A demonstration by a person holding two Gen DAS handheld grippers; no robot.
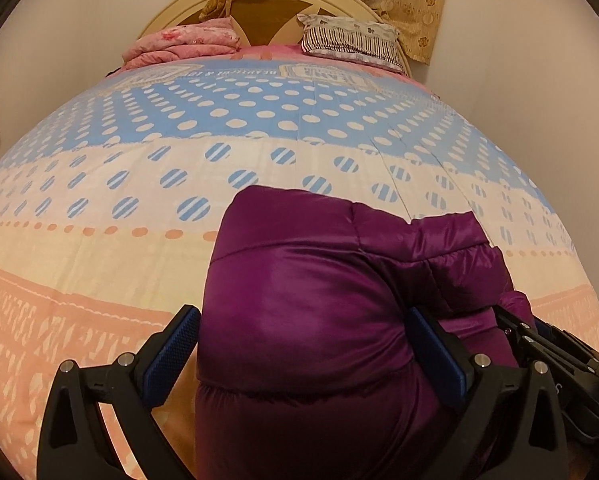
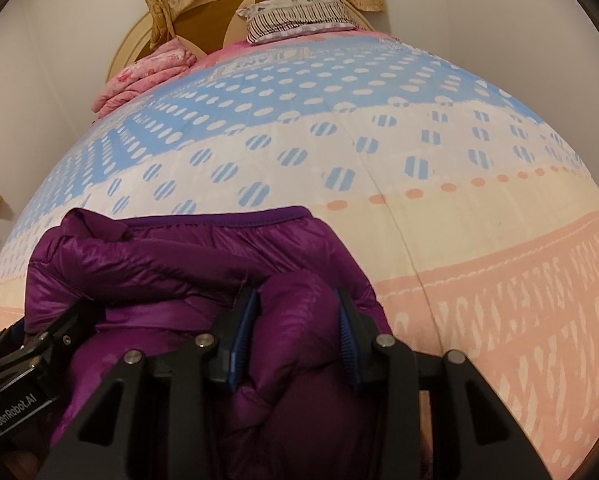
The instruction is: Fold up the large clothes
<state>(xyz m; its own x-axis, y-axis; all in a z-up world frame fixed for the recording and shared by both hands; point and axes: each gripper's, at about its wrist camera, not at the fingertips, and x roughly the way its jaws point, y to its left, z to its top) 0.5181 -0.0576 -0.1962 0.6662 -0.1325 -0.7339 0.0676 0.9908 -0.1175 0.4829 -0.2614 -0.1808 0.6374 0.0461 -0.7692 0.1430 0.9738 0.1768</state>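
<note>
Two handheld grippers work a purple down jacket at the near end of a bed, where the garment sits bunched on a dotted blue, cream and peach bedspread. The left gripper stands with its blue-padded jaws set wide around a fat, rounded fold of the jacket, the padding swelling between them; whether the pads actually press the fabric or merely flank it cannot be told from this angle. The right gripper has its jaws drawn in on a narrower ridge of the same jacket, pinching it. The two tools sit side by side and close together, each showing at the edge of the other's camera, the left one on the bulkier half. The bundle lies directly ahead of and under both grippers, neither plainly nearer, and its long axis appears to run crosswise, from one gripper to the other, with an elastic-trimmed hem edge facing the head of the bed. Any coming fold would likely turn on that crosswise line, carrying the held portions forward over the hem. A striped pillow and a folded pink quilt rest well apart, against the round headboard.
</note>
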